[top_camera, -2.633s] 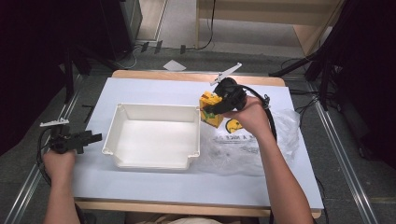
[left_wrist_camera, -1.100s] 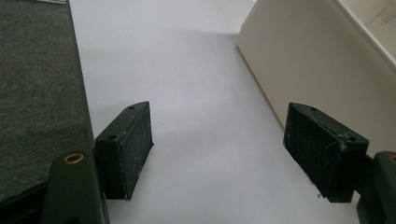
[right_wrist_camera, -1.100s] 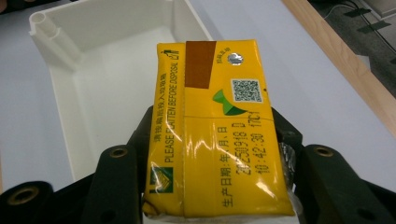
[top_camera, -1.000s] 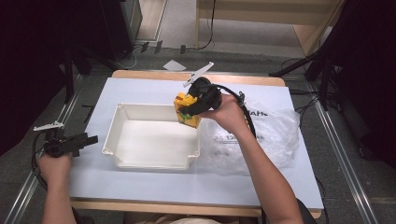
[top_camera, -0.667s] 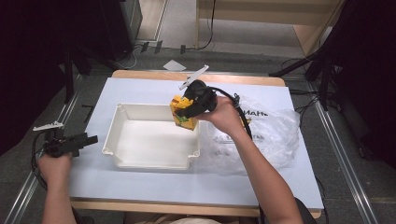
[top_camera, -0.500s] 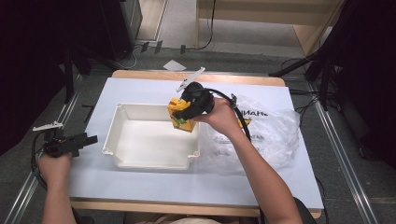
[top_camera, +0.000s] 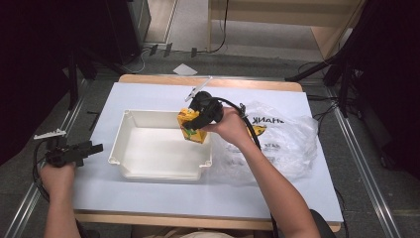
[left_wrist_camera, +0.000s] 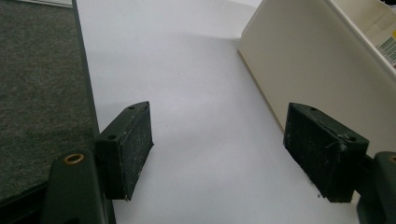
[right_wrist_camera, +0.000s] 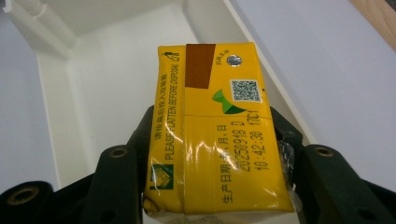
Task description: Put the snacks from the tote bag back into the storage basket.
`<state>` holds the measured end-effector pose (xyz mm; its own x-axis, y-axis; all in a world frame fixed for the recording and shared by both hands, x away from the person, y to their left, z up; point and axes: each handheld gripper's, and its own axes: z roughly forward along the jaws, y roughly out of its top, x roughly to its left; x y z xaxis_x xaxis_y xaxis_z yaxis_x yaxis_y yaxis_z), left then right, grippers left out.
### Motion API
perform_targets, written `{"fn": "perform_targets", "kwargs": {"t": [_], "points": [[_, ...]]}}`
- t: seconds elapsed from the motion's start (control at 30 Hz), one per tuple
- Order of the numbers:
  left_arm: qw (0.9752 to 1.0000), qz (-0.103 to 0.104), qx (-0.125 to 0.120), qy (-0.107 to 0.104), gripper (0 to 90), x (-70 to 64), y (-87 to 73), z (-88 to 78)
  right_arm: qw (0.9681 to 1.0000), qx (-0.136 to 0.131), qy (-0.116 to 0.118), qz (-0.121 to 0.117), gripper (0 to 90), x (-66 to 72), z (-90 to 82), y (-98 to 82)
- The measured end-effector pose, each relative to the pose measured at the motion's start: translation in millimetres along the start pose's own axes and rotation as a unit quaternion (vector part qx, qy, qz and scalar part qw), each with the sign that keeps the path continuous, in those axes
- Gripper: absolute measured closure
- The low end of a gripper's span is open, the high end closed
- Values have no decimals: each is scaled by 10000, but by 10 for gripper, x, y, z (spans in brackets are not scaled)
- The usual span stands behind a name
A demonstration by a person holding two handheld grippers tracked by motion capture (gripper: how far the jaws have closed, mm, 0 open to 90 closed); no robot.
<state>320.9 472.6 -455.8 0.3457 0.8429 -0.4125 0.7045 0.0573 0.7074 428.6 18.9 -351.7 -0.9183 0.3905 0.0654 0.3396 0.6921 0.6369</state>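
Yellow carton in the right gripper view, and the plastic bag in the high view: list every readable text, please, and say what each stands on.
"PLEASE FLATTEN BEFORE DISPOSAL": along the side of the yellow carton.
"20250918 D 17C1" and "10:42:30": date stamp on the same carton.
Chinese characters beside the stamp and along the side: printed on the carton, not transcribed.
QR code: on the carton, near its foil dot.
"HANK": seen reversed on the plastic bag; smaller print below it is blurred.

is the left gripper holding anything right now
No, the left gripper has its jaws spread wide over the bare white table beside the tray, with nothing between them.
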Motion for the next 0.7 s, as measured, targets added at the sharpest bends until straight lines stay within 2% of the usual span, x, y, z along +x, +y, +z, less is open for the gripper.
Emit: {"fn": "perform_targets", "kwargs": {"t": [0.37,0.7], "points": [[10000,3,-2,0,250,-1,0,1,9998,192,-72,-50,517,-21,162,-31],[10000,1,-3,2,250,-1,0,0,9994,335,-100,9,517,-55,314,-76]]}}
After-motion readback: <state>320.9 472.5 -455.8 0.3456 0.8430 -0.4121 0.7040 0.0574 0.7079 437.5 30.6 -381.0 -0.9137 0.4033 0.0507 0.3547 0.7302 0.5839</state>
